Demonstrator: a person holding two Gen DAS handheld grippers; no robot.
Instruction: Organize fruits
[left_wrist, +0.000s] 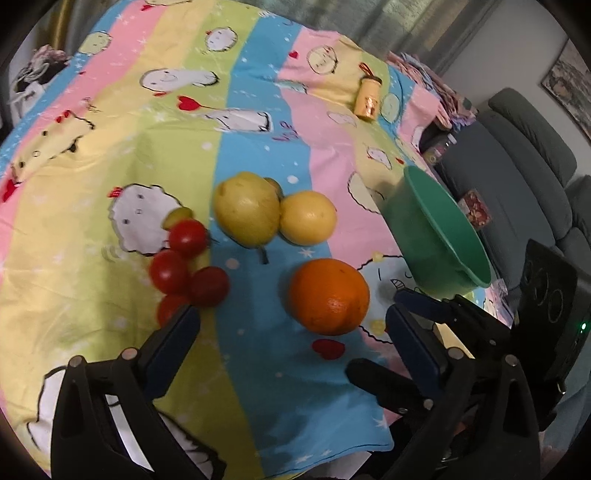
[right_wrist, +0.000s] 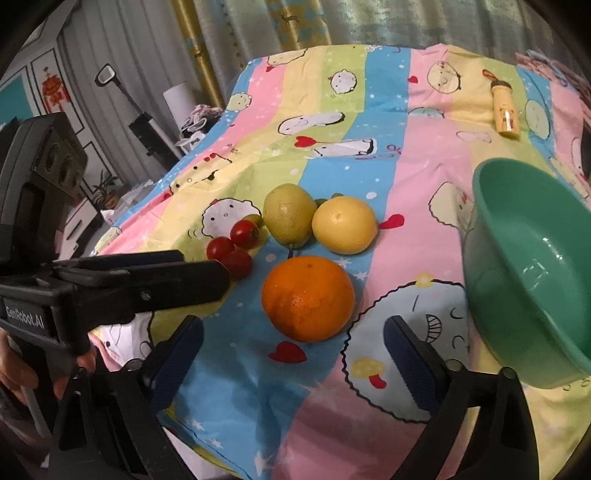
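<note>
An orange (left_wrist: 328, 296) (right_wrist: 308, 298) lies on the striped cartoon cloth, nearest both grippers. Behind it lie a yellow-green pear (left_wrist: 246, 208) (right_wrist: 290, 215) and a lemon (left_wrist: 308, 218) (right_wrist: 344, 224), touching. Several red cherry tomatoes (left_wrist: 186, 267) (right_wrist: 236, 245) and a small green fruit (left_wrist: 177, 217) lie to the left. An empty green bowl (left_wrist: 443, 236) (right_wrist: 532, 269) stands at the right. My left gripper (left_wrist: 291, 325) is open and empty, short of the orange. My right gripper (right_wrist: 293, 339) is open and empty, just in front of the orange; it also shows in the left wrist view (left_wrist: 413, 306).
A small yellow bottle (left_wrist: 366, 99) (right_wrist: 506, 114) lies at the back right of the cloth. A grey sofa (left_wrist: 528, 155) stands beyond the table's right edge. Curtains (right_wrist: 258, 29) hang behind. The left gripper's body (right_wrist: 110, 284) reaches in from the left.
</note>
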